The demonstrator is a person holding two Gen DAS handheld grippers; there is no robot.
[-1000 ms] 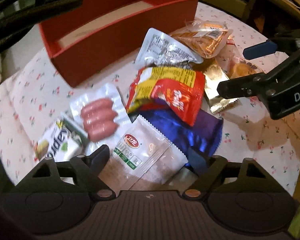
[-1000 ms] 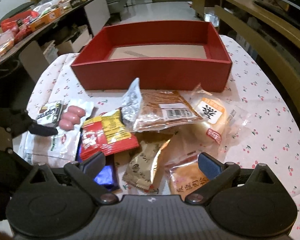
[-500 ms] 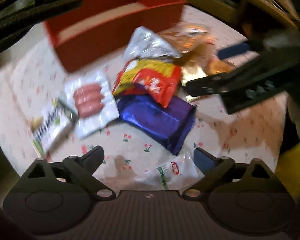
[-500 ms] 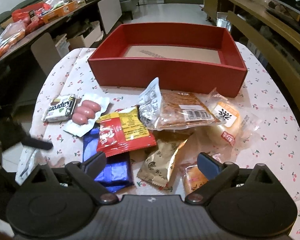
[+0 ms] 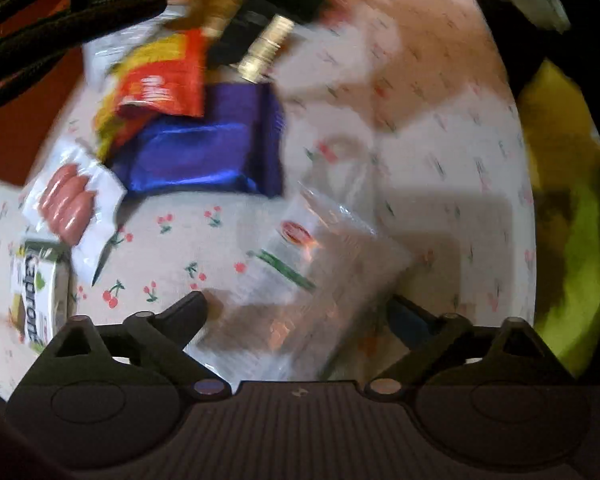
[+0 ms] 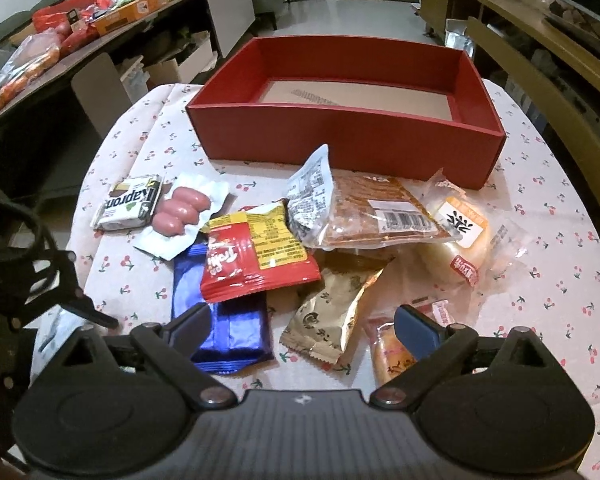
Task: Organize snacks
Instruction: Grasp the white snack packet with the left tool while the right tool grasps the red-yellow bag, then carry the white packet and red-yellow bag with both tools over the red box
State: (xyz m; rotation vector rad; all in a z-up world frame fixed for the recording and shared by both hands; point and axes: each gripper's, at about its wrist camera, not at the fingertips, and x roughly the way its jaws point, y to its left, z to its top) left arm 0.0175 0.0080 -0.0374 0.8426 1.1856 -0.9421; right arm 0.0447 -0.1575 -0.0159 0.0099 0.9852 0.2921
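Two hand-held grippers are in our hands. A second ago the clear plastic packet with a red oval logo (image 5: 312, 276) lay beside the blue foil packet (image 5: 204, 148); now it sits between the wide jaws of our left hand-held gripper (image 5: 296, 312), pulled away to the near side of the cherry-print surface (image 5: 440, 140). We cannot tell if the jaws press it, the view is blurred. Our right hand-held gripper (image 6: 302, 326) stays wide and holds nothing, above the snack pile. The red rectangular cardboard box (image 6: 340, 128) at the far side has nothing inside, so the sorting is only beginning.
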